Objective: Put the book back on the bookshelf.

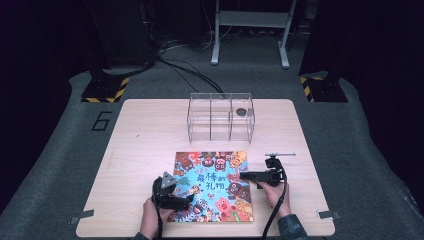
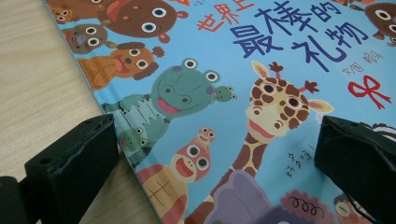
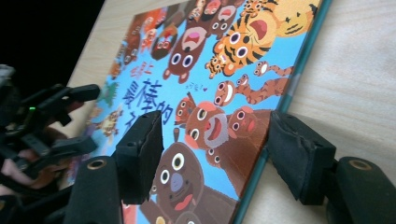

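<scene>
Right claw (image 3: 212, 154) agape astride book (image 3: 261, 60) edge

A square picture book (image 1: 214, 186) lies flat and closed on the near half of the table, cover up. The cover is bright blue, crowded with cartoon animals: a giraffe, frogs, bears, tigers. Dark blue Chinese title characters run across its middle.

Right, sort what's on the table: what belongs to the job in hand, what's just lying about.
In use:
- picture book, flat on the table
- left gripper, jaws wide over the book's left edge
- right gripper, jaws apart, straddling the book's right edge

Lying about:
- clear three-compartment box behind the book
- small dark round thing in its right compartment
</scene>
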Action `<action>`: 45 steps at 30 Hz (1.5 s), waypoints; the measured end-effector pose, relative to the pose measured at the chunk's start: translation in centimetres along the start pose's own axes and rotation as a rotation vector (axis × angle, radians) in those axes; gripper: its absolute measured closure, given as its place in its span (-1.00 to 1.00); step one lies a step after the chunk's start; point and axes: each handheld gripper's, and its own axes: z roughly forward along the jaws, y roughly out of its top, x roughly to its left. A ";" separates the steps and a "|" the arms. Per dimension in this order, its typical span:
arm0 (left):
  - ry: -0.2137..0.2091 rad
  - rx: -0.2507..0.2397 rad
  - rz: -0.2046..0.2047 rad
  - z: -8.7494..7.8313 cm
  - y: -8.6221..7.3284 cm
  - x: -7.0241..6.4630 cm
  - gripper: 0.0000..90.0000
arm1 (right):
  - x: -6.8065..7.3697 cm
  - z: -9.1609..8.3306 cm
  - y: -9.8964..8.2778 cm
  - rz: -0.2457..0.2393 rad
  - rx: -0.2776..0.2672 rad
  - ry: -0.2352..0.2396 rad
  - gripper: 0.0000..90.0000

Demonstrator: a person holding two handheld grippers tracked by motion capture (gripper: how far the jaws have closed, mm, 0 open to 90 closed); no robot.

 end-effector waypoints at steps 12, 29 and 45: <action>-0.016 0.010 0.021 0.1 0.1 -0.1 -1.00 | -0.2 0.8 0.7 -0.043 -0.035 -0.056 -0.22; -0.028 -0.001 0.000 0.0 0.1 0.1 -1.00 | 0.8 -0.1 0.8 -0.041 -0.046 -0.052 -0.20; -0.128 -0.013 -0.004 0.0 0.2 0.9 -0.99 | 1.3 2.0 1.0 -0.103 0.024 0.047 -0.10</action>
